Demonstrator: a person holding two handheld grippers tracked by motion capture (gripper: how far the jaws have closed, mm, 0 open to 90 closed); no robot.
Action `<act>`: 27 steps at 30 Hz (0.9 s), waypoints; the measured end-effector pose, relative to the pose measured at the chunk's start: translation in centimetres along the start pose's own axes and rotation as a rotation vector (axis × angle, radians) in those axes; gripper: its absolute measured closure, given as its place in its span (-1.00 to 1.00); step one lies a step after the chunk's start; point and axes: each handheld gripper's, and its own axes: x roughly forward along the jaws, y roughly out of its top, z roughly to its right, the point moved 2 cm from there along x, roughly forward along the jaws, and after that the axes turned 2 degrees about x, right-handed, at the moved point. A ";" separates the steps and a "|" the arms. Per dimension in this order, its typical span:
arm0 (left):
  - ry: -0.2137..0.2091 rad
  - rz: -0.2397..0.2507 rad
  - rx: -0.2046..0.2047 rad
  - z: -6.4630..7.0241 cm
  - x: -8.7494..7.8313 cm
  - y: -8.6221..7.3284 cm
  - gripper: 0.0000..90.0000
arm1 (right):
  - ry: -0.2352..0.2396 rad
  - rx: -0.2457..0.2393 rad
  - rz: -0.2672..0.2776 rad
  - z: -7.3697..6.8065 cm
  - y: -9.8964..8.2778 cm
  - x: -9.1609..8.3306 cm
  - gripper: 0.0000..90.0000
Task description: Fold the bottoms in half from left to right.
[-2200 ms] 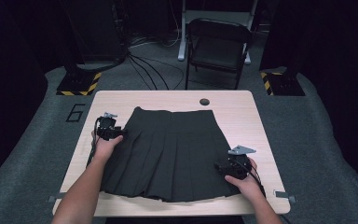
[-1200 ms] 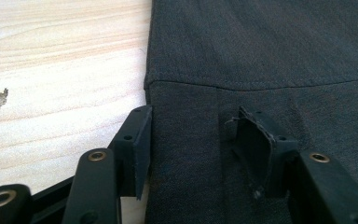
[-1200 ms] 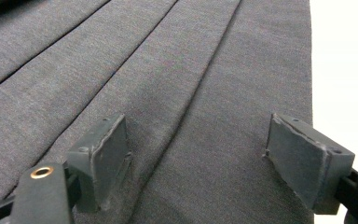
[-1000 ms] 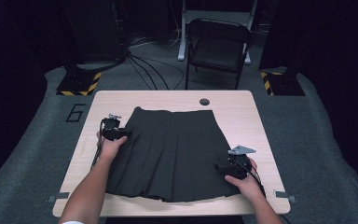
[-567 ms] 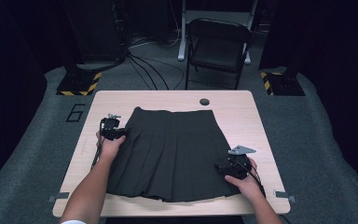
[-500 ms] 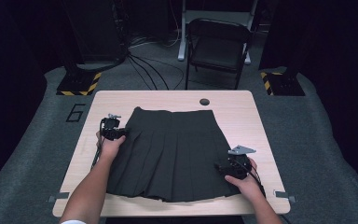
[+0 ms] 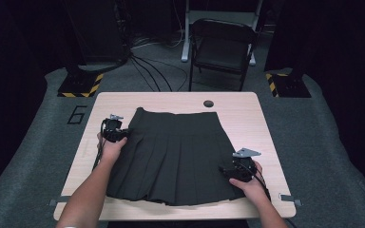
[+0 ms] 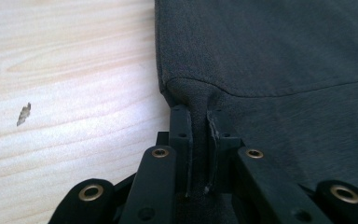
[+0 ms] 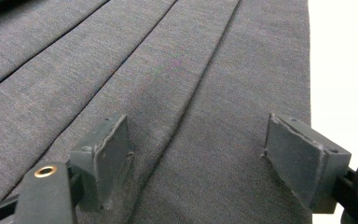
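1. A dark pleated skirt point(image 7: 171, 156) lies flat in the middle of a pale wooden table point(image 7: 266, 123), waistband toward the top of the high view and hem toward the bottom.
2. The left claw point(image 7: 119, 135) sits at the skirt's left edge, just below the waistband corner. Its jaws have just been closing; in the left gripper view they are pressed together on a raised pinch of the skirt point(image 8: 279, 70), with bare table point(image 8: 65, 84) to the left.
3. The right claw point(image 7: 228, 172) rests on the lower right of the skirt, near the hem. In the right gripper view its jaws are spread wide over the pleats point(image 9: 168, 93), pinching nothing.
4. The step in hand looks like taking hold of the skirt to fold or move it: one side is gripped, the other is not yet.
5. The next move probably calls for the right claw to close on cloth near the right edge, gathering enough fabric for an even lift on both sides.
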 end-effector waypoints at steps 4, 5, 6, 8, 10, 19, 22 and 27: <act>-0.012 0.017 0.006 0.3 -0.6 0.3 0.82 | -0.001 -0.004 0.001 0.0 0.0 0.0 -0.53; -0.019 0.028 -0.008 0.4 -0.8 0.4 0.82 | 0.000 -0.003 0.001 0.0 0.0 0.0 -0.53; -0.022 0.039 -0.011 0.6 -1.0 0.5 0.82 | -0.001 0.000 0.000 0.0 0.0 0.0 -0.53; -0.030 0.053 -0.001 0.9 -1.4 0.7 0.82 | 0.000 -0.001 0.000 0.0 0.0 0.0 -0.53; -0.038 0.069 0.007 1.4 -1.8 0.9 0.83 | 0.000 -0.001 0.002 0.0 0.0 0.0 -0.53; -0.102 0.073 0.132 4.5 -4.2 3.6 0.83 | 0.001 0.001 0.001 0.0 0.0 0.0 -0.53; -0.117 0.069 0.168 5.5 -4.7 4.4 0.83 | 0.000 0.003 0.005 0.0 0.0 0.0 -0.53; -0.135 0.075 0.201 7.1 -5.2 5.7 0.83 | 0.001 0.002 0.005 0.0 0.0 0.0 -0.53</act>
